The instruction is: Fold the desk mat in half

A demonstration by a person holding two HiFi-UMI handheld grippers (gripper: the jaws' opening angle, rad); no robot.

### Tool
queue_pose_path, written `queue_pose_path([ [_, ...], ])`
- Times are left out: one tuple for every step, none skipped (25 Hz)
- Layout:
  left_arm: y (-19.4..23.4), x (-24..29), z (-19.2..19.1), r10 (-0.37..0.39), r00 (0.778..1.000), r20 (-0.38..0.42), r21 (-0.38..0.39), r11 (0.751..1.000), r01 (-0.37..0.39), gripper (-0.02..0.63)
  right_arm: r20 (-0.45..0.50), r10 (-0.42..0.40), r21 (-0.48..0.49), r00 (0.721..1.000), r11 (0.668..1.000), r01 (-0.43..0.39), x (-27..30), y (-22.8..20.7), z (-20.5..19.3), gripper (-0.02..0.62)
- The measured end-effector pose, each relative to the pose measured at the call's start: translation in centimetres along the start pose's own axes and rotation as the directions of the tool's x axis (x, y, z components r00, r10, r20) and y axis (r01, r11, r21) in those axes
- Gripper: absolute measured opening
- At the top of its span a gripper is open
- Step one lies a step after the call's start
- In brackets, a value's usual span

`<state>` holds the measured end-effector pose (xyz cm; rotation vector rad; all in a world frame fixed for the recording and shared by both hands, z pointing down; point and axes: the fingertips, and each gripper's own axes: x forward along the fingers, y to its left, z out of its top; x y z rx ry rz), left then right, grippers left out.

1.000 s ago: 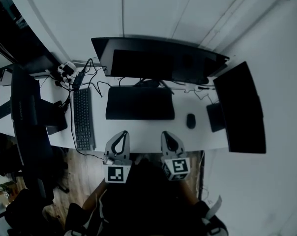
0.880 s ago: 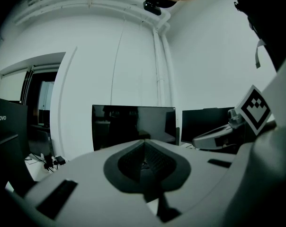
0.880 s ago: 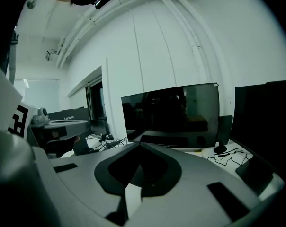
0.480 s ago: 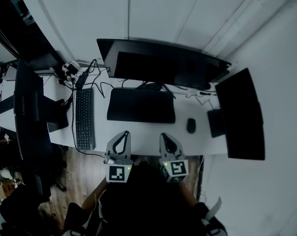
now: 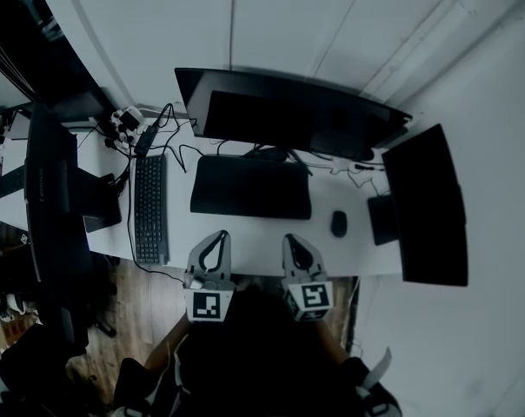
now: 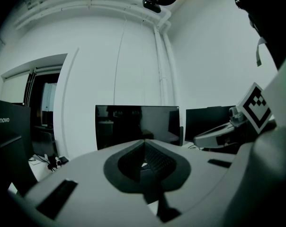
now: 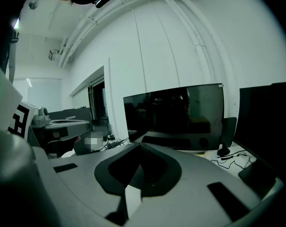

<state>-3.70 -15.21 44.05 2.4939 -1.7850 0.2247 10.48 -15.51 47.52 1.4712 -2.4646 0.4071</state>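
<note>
Plainly, two grippers are held side by side over the desk's [image 5: 254, 241] near edge: the left gripper [image 5: 218, 233] and the right gripper [image 5: 290, 237], each with one marker cube behind it. Each gripper's own view shows its jaws pressed together with nothing between them (left gripper [image 6: 144, 140], right gripper [image 7: 139, 145]). Taking twelve o'clock as toward the wall in the head view, the one desk mat [image 5: 251, 188] lies flat and unfolded at twelve o'clock from the grippers, apart from both, just in front of the middle monitor [image 5: 289, 111]. One keyboard [image 5: 149, 208] lies lengthwise at ten o'clock from the left gripper, and one mouse [image 5: 338, 223] sits at two o'clock from the right gripper. There are three monitors: the middle one, a second [image 5: 432, 202] at three o'clock and a third [image 5: 49, 181] at nine o'clock, with a tangle of cables [image 5: 128, 129] at eleven. Only the head view shows the mat's whole outline and the keyboard. The gripper views look across the desk instead and show the dark screen faces, the middle monitor [image 6: 137, 124] [image 7: 176, 117], and pipes running up the wall. The left gripper view alone gives clear writing: "Lenovo" [image 6: 3, 120] on the back of the nine o'clock monitor.
</note>
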Motion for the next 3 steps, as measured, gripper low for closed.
queue_pose_path([
  [0.09,0.07,-0.04,0.0,1.0,-0.003,0.003,1.0,0.0,0.006,-0.002,0.0,-0.003,1.0,1.0,0.0,0.14,-0.04,-0.01,0.006],
  [0.19,0.15,-0.08,0.0,1.0,-0.007,0.006,1.0,0.0,0.006,-0.004,0.0,-0.006,1.0,1.0,0.0,0.29,-0.07,-0.01,0.006],
  [0.28,0.22,-0.12,0.0,1.0,-0.011,0.01,1.0,0.0,0.006,-0.006,0.001,-0.008,1.0,1.0,-0.001,0.44,-0.09,0.0,0.006],
])
